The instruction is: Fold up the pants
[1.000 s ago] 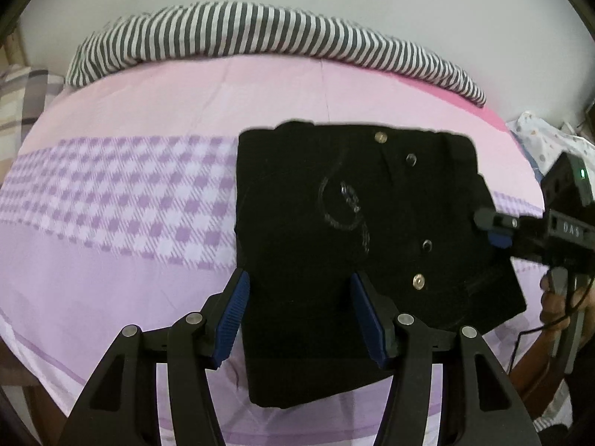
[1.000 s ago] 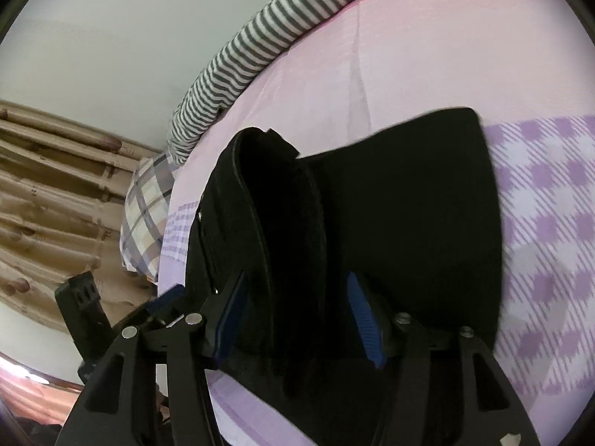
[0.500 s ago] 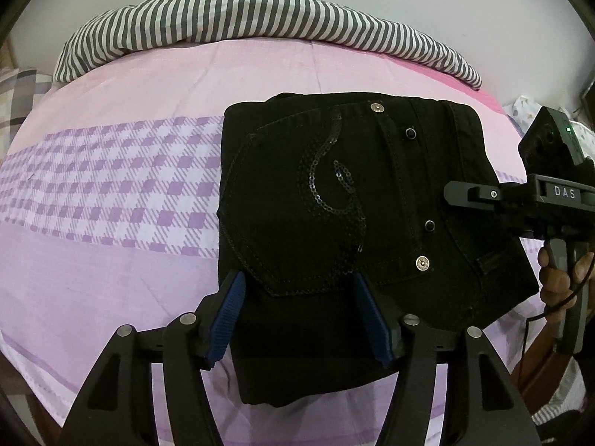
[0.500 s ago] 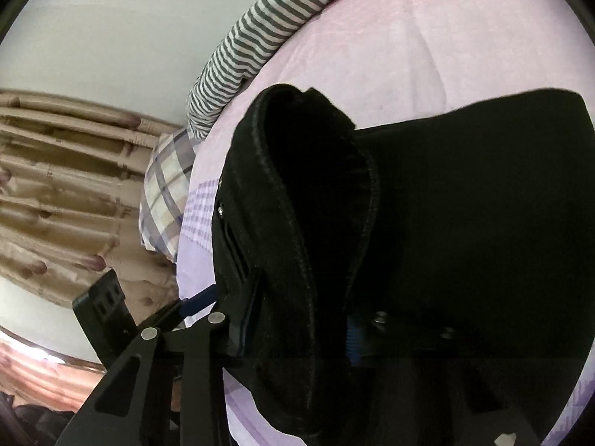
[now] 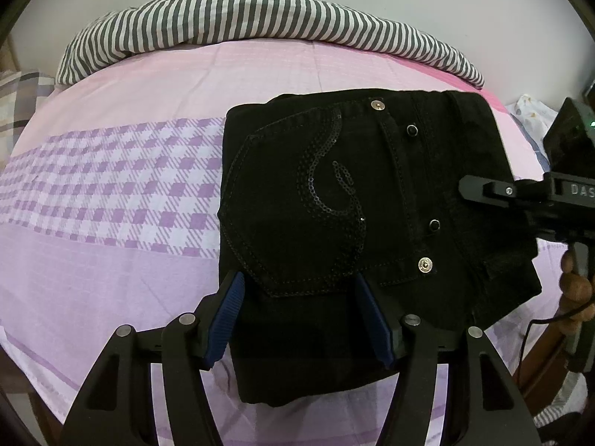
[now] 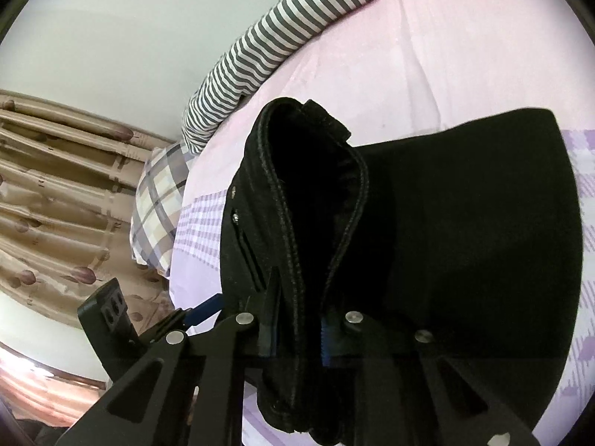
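On the pink-and-purple checked bedsheet [image 5: 111, 193] lie the folded black sequin-pocketed pants [image 5: 334, 200], the left gripper [image 5: 297, 319] tilted down with jaws apart over them, the right gripper [image 6: 297, 319] closing, pads half-hidden, on their raised waistband edge.

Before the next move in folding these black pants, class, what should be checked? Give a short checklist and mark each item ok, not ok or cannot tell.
1. Right gripper has cloth between its jaws: ok, they are closing on a raised edge of the black pants.
2. Grip is firm enough to lift: cannot tell.
3. Left gripper is free: ok, jaws open over the near end of the pants, no cloth pinched.
4. Pants lie in a neat fold on the bedsheet: ok, apart from the lifted edge.
5. Striped blanket is clear of the pants: ok.
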Action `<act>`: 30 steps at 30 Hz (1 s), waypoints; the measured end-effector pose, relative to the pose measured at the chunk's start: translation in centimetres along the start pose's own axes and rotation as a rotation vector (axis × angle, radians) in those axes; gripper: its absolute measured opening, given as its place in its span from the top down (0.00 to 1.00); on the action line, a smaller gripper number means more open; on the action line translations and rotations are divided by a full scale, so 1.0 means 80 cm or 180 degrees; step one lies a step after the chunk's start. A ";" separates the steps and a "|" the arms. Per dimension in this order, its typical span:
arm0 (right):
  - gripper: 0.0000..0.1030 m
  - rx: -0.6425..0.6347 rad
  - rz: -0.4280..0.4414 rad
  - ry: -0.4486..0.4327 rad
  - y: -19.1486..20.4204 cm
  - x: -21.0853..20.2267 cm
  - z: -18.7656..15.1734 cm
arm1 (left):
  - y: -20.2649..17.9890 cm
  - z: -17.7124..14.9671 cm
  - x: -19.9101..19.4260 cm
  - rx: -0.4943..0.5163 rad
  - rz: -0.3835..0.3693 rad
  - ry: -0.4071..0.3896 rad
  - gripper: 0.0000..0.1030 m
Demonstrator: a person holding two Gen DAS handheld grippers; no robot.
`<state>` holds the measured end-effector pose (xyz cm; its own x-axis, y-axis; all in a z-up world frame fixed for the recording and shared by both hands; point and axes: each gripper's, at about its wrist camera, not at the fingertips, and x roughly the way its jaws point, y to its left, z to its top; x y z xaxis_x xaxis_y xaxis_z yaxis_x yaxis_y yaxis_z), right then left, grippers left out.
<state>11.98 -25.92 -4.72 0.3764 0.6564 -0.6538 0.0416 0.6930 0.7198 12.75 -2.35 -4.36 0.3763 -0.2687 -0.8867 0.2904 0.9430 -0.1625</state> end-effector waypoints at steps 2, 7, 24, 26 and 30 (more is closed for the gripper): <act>0.86 -0.0008 -0.0008 -0.0044 0.010 -0.004 0.000 | 0.000 0.000 -0.004 0.0014 0.0023 -0.0015 0.39; 0.86 -0.0037 0.0078 -0.0146 0.032 -0.019 0.000 | -0.004 0.005 -0.019 0.0078 0.0088 -0.0118 0.39; 0.87 0.0343 -0.0248 -0.0591 -0.050 -0.089 -0.001 | -0.067 0.028 -0.021 0.0513 0.0002 -0.0234 0.39; 0.87 0.0502 -0.0363 -0.0536 -0.079 -0.080 -0.007 | -0.078 0.023 -0.010 0.0612 0.0001 -0.0156 0.39; 0.76 0.0662 -0.0309 -0.0530 -0.096 -0.081 -0.013 | -0.086 0.012 0.012 0.0783 0.0100 -0.0024 0.39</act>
<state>8.21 -35.22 -6.26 0.5074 0.5201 -0.6870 0.2673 0.6629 0.6993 11.97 -9.32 -3.67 0.3948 -0.2424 -0.8862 0.4836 0.8750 -0.0239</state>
